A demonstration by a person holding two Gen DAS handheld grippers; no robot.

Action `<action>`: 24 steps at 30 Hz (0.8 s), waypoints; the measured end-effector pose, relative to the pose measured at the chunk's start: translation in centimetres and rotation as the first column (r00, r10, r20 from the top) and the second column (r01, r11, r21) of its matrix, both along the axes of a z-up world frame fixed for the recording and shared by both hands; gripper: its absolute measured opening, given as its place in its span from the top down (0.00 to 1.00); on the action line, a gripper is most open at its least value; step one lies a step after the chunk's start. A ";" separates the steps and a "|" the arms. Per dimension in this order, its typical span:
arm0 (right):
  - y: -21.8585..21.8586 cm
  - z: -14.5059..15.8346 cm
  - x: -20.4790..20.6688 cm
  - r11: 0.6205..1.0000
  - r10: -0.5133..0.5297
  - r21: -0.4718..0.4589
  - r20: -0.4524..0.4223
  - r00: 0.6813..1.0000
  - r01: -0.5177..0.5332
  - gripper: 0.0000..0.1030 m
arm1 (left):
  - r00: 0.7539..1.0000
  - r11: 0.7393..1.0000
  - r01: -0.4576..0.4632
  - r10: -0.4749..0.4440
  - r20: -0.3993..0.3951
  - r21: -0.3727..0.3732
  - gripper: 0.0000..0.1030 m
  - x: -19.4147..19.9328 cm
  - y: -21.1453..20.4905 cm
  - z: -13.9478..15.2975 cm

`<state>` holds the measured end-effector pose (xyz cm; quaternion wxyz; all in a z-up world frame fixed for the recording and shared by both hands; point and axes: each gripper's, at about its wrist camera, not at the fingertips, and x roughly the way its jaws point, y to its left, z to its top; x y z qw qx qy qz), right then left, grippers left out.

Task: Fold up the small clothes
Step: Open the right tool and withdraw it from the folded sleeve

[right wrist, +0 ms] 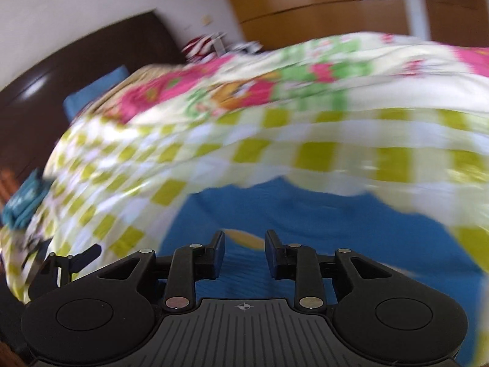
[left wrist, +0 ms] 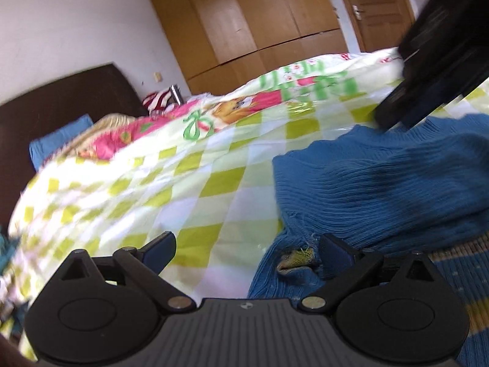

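1. The left tool [left wrist: 246,252] stood with its jaws spread wide and nothing between them. Its right finger [left wrist: 333,252] lay against the edge of the blue ribbed knit garment [left wrist: 382,183]; whether it pressed on the cloth could not be told.
2. The garment lay on the bed, on the green-and-white checked quilt [left wrist: 171,183], to the right of the left wrist view, bunched in a thick fold. A small yellowish label [left wrist: 295,258] showed at its near edge, just beside the left tool's right finger.
3. The right tool [right wrist: 244,252] hung over the same blue garment [right wrist: 305,214] with its jaws part-way apart and nothing gripped between them. The right wrist view was heavily blurred.
4. In the left wrist view the right tool [left wrist: 394,113] appeared as a dark, blurred body at the upper right, its tip at the far edge of the garment; contact could not be confirmed.
5. Beyond the quilt were a dark headboard [left wrist: 61,91], a blue pillow [left wrist: 58,140], a red-and-white striped item [left wrist: 159,99] and a wooden wardrobe [left wrist: 244,15].
6. A teal cloth [right wrist: 24,198] lay at the left edge of the bed in the right wrist view.
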<state>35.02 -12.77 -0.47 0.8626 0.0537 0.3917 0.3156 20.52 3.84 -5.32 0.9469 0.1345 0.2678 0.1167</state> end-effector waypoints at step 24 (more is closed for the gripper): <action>10.8 -3.5 4.2 0.960 0.203 -0.191 -0.040 0.978 -0.207 0.83 | 0.992 0.992 -0.123 0.123 0.033 0.008 0.00 -0.3 3.2 -0.8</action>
